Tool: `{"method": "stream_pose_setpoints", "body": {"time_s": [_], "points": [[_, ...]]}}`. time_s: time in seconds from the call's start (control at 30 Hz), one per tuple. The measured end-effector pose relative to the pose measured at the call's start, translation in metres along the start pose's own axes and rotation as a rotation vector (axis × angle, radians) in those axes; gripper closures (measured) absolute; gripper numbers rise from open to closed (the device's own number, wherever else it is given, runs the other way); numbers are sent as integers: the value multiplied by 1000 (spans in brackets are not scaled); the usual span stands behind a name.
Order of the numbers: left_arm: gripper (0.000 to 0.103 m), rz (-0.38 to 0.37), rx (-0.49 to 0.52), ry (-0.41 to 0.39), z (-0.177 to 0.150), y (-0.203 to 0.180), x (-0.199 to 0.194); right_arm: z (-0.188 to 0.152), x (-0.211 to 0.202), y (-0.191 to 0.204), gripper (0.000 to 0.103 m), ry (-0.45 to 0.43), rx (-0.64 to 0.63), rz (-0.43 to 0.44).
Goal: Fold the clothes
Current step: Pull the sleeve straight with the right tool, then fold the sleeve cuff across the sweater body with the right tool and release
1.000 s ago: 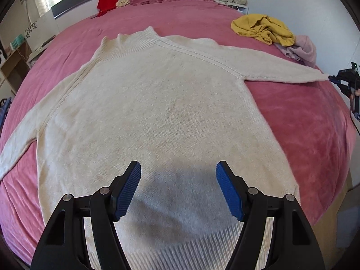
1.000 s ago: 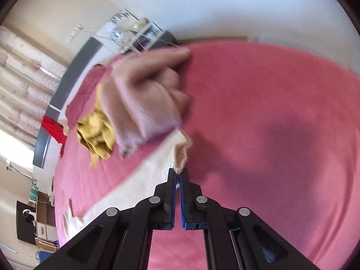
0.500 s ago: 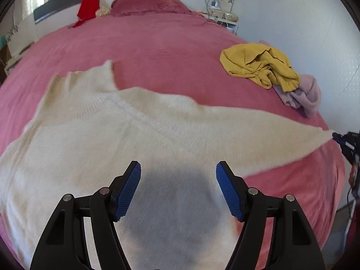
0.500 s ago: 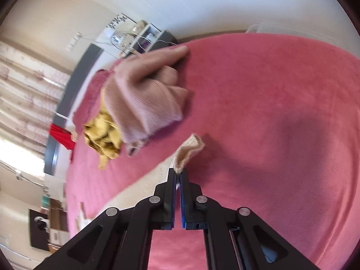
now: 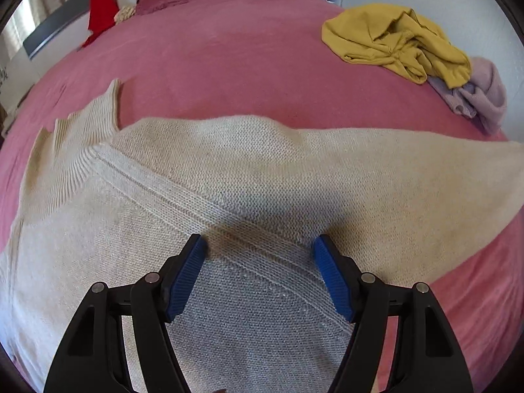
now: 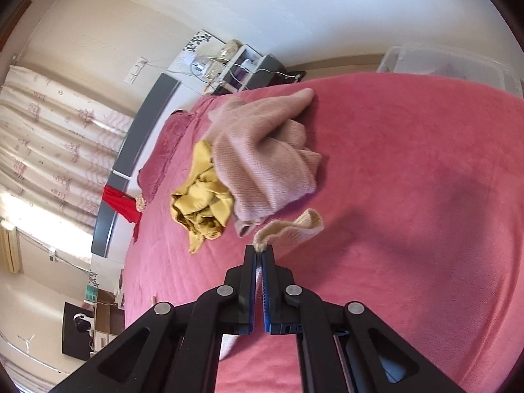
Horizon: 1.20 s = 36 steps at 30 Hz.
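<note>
We find the cream knit sweater [image 5: 229,177] spread flat on the pink bedspread [image 5: 229,52]. The left gripper [image 5: 260,252] hangs wide over the shoulder seam, gripping nothing, likely placed to pin the fold line. The right gripper [image 6: 261,252] is clamped on the sleeve cuff [image 6: 291,229], lifted clear for folding inward. A yellow garment [image 5: 396,42] and a pink knit [image 6: 262,160] lie near the sleeve, outside the fold path.

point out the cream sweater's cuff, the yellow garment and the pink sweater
cream sweater's cuff [image 6: 294,227], right wrist view, ribbed end just beyond the shut claw
yellow garment [image 5: 396,41], left wrist view, middle of the crumpled heap
pink sweater [image 6: 262,157], right wrist view, its knitted body
</note>
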<state>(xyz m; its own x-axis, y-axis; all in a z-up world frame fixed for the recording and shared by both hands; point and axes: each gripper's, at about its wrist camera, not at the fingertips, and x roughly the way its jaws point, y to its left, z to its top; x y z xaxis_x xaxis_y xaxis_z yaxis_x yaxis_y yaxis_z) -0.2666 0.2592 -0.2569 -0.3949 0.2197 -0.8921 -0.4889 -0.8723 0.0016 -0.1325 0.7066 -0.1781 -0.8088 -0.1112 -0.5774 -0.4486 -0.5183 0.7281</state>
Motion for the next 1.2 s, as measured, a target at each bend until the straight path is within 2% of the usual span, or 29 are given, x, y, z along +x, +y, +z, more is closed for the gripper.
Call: {"method": "stream_pose_setpoints", "body": {"time_s": [0.1, 0.23, 0.37, 0.63, 0.8, 0.93, 1.2], "points": [[31, -52, -73, -29, -5, 17, -17, -1, 1, 18, 101, 0, -20, 52], [29, -68, -147, -65, -29, 50, -44, -6, 3, 59, 101, 24, -69, 121], [29, -35, -235, -78, -69, 102, -71, -20, 15, 111, 101, 69, -131, 196], [29, 40, -460, -82, -143, 219, -115, -81, 70, 240, 101, 206, -254, 345], [29, 102, -514, -95, -185, 268, -145, -133, 118, 318, 101, 301, -314, 442], [29, 121, -554, -107, -216, 300, -165, -192, 159, 373, 101, 400, -355, 507], [29, 109, -637, -115, -257, 338, -174, -337, 235, 435, 101, 630, -459, 522]]}}
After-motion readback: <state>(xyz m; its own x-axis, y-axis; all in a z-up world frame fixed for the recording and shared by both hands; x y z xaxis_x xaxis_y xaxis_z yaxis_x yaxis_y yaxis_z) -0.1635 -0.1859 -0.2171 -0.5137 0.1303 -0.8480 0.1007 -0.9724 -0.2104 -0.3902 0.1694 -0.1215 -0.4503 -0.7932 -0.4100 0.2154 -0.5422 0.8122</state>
